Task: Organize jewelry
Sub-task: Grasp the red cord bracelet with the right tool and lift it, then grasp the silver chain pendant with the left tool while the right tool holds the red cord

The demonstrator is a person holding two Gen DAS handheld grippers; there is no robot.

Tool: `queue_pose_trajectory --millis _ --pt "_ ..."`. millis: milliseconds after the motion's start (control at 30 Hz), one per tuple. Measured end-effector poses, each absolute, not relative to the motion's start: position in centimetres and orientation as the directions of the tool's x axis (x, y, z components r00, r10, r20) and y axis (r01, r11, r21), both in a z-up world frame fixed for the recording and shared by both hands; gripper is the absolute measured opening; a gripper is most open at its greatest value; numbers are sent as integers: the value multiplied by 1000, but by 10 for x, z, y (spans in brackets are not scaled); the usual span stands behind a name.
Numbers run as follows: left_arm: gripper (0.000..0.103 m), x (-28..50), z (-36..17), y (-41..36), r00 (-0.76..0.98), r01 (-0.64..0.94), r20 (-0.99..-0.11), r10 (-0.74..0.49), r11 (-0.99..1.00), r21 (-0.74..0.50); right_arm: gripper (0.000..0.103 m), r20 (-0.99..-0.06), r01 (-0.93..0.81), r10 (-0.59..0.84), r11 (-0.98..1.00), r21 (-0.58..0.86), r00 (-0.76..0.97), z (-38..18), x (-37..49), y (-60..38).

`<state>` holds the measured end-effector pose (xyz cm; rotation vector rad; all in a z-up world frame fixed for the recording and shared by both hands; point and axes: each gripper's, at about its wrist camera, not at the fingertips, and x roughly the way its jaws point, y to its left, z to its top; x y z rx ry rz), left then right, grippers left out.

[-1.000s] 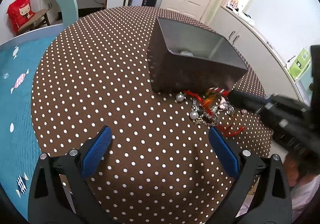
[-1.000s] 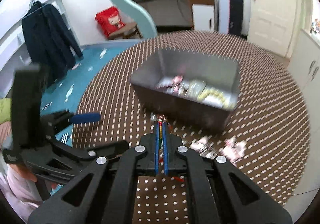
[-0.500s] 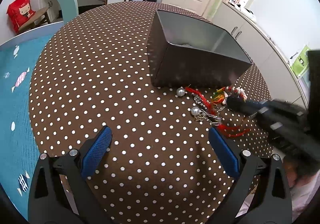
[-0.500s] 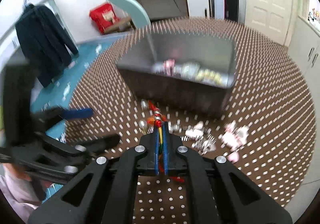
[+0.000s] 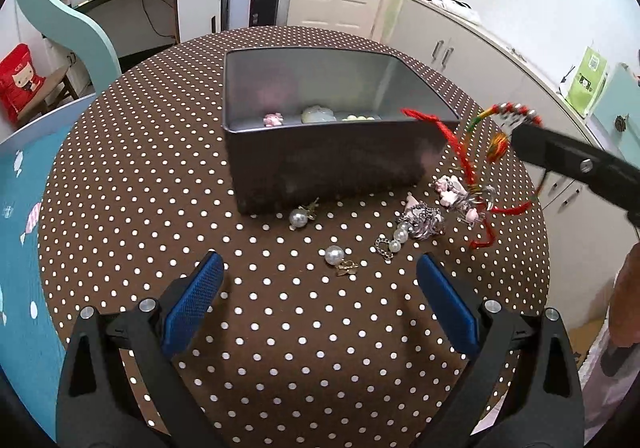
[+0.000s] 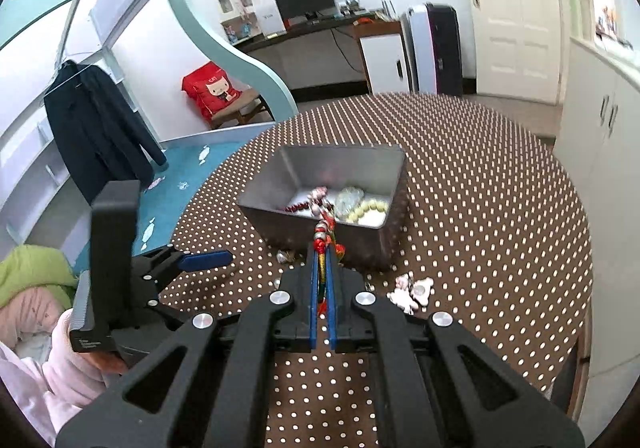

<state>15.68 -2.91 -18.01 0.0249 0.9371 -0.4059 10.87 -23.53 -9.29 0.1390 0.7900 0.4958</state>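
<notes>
A grey metal box (image 5: pixel 320 136) stands on the dotted round table (image 5: pixel 160 168) and holds a pink charm, a pale green piece and yellow beads. My right gripper (image 6: pixel 321 260) is shut on a red cord bracelet (image 5: pixel 460 152) with coloured beads, lifted above the table just in front of the box (image 6: pixel 332 184); its cords dangle to the table. My left gripper (image 5: pixel 320 288) is open and empty, low over the near table. Pearl earrings (image 5: pixel 334 256) and a silver chain (image 5: pixel 420 220) lie between it and the box.
Pink charms (image 5: pixel 452 188) lie right of the chain, also in the right wrist view (image 6: pixel 412 290). A white cabinet (image 5: pixel 480 48) runs along the right. A blue rug (image 5: pixel 16 208) and a teal bed frame (image 5: pixel 68 20) are on the left.
My right gripper has lifted the red bracelet off the jewelry pile and up toward the box's rim. The left gripper drew back and stayed open.
</notes>
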Motion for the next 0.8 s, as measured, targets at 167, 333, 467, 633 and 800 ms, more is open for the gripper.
queue_pose_trajectory --millis 167,333,467,633,800 --pt "97 160 -176 -36 530 364 -776 -341 919 -155 3 -618 -384 538 843 377 573 -91 112 -240" --pt "97 166 -172 -47 537 378 -769 -347 914 -149 3 -577 -397 529 849 350 622 -67 103 -248" --pt "96 170 -170 -56 521 409 -763 -384 896 -173 3 -568 -369 492 871 325 660 -59 101 -259" --pt "72 175 -169 -78 430 514 -750 -503 819 -255 3 -574 -314 441 897 312 689 -62 98 -275" --pt "66 180 -181 -105 399 557 -774 -493 800 -223 3 -598 -259 413 908 329 687 -75 101 -289"
